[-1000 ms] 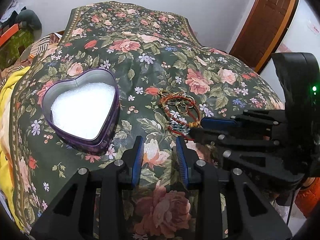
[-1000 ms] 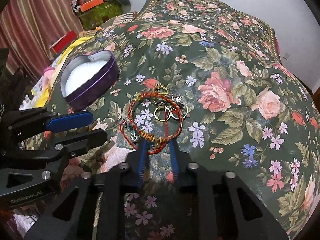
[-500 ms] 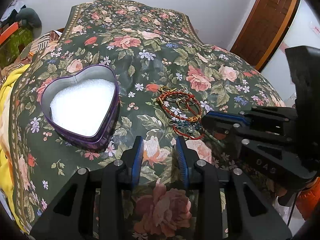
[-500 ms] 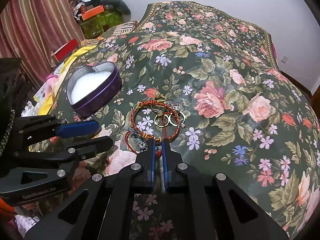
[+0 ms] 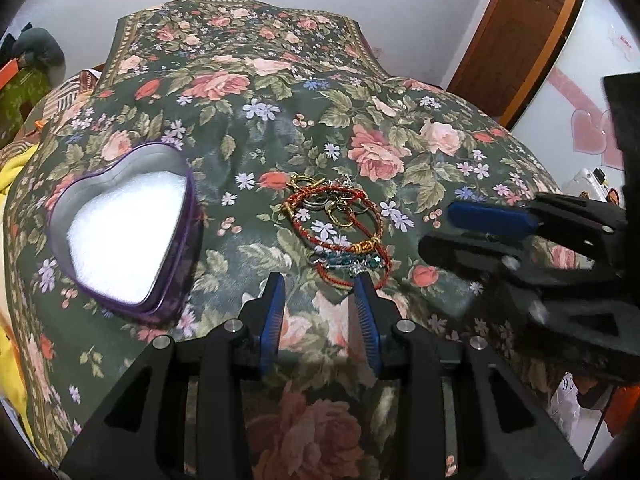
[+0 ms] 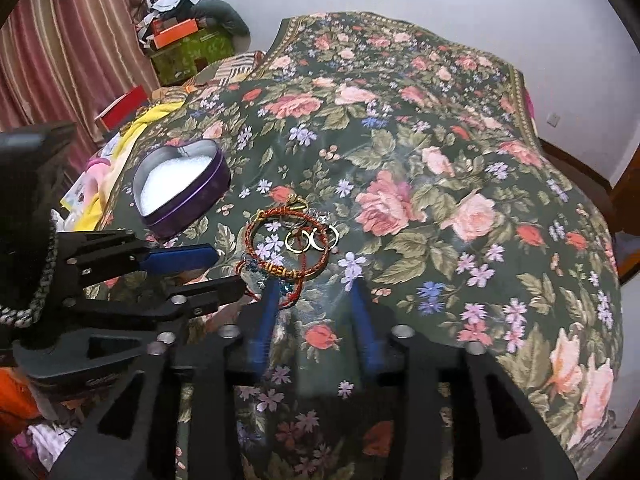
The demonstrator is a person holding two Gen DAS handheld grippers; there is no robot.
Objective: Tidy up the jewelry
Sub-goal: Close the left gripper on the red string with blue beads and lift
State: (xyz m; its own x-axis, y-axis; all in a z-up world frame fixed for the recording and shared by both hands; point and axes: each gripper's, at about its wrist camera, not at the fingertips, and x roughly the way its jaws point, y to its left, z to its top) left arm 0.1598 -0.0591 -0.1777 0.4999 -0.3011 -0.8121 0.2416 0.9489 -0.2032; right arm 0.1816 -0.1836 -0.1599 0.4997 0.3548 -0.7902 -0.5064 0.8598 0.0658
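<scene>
A tangle of jewelry (image 5: pixel 336 228) lies on the floral bedspread (image 5: pixel 280 128): red cord bracelets, gold rings and a teal beaded piece. A purple heart-shaped tin (image 5: pixel 124 232) with white padding sits to its left. My left gripper (image 5: pixel 319 284) is open just short of the pile, with nothing between its fingers. In the right wrist view, the right gripper (image 6: pixel 314 292) has its jaws opening at the near edge of the jewelry (image 6: pixel 292 244). A red cord loop lies by its left finger, and the pads do not press on it. The tin (image 6: pixel 180 188) is at the far left there.
The right gripper (image 5: pixel 460 232) reaches in from the right in the left wrist view. The left gripper (image 6: pixel 224 272) comes in from the left in the right wrist view. Beyond the bedspread (image 6: pixel 440 152) are curtains, stacked boxes (image 6: pixel 180 36) and a wooden door (image 5: pixel 516 32).
The right gripper closed at the near edge of the jewelry half a second ago and has now opened and drawn back slightly. The pile has shifted a little. The left gripper has barely moved.
</scene>
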